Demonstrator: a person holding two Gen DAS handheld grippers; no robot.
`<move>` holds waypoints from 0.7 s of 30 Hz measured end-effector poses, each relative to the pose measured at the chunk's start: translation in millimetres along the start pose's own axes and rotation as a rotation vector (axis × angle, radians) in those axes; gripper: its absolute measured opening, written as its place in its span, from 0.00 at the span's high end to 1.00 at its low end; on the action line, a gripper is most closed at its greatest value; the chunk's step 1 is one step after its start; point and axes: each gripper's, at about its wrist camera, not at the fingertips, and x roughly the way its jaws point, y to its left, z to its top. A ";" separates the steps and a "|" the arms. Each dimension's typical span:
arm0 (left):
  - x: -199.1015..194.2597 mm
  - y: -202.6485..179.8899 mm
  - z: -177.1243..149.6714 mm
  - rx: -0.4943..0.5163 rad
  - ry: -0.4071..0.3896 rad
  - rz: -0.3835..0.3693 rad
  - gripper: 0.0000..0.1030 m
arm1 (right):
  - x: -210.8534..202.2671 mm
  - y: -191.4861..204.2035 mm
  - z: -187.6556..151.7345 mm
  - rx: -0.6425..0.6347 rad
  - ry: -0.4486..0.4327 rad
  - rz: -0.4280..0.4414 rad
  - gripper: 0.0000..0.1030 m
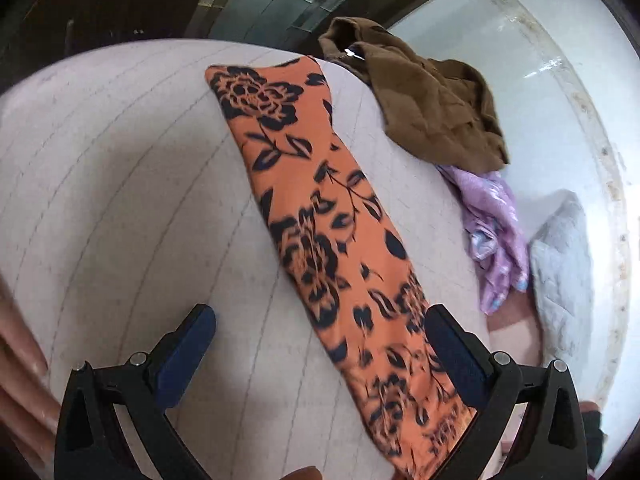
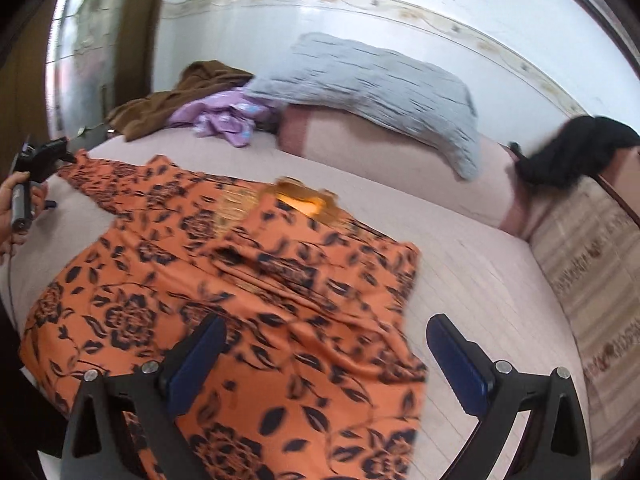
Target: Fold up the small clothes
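Orange flowered garment (image 2: 224, 280) lies spread flat on the pale bed (image 2: 460, 280). Left gripper (image 1: 320, 344) and right gripper (image 2: 324, 352) hover above it, jaws wide apart, holding nothing. Brown cloth (image 2: 180, 96) and purple cloth (image 2: 224, 118) sit heaped near the grey pillow (image 2: 380, 92).

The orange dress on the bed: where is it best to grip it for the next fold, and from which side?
Probably grip the orange dress at its right edge, coming from the bare bed side: that edge lies free and slightly rumpled.
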 end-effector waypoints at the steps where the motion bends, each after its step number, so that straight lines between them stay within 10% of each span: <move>1: 2.7 -1.1 3.0 -0.009 -0.003 0.016 0.00 | 0.9 -2.6 -2.1 0.007 0.004 -0.004 0.01; 13: 41.2 -12.4 28.7 -0.005 -0.042 -0.248 0.00 | 17.5 7.2 -19.1 -0.029 0.041 -0.028 0.01; 15: 44.7 -14.0 32.3 0.006 -0.032 -0.282 0.22 | 18.1 8.5 -18.9 -0.042 0.046 -0.039 0.01; 16: 50.1 -9.4 34.5 0.002 0.007 -0.312 0.69 | 18.3 8.9 -18.4 -0.050 0.047 -0.045 0.01; 17: 57.2 -3.5 34.9 -0.016 0.041 -0.309 0.92 | 17.9 9.1 -17.4 -0.055 0.044 -0.051 0.01; 21: 58.6 7.3 29.5 0.019 0.049 -0.283 0.93 | 17.1 12.1 -12.7 -0.058 0.025 -0.050 0.01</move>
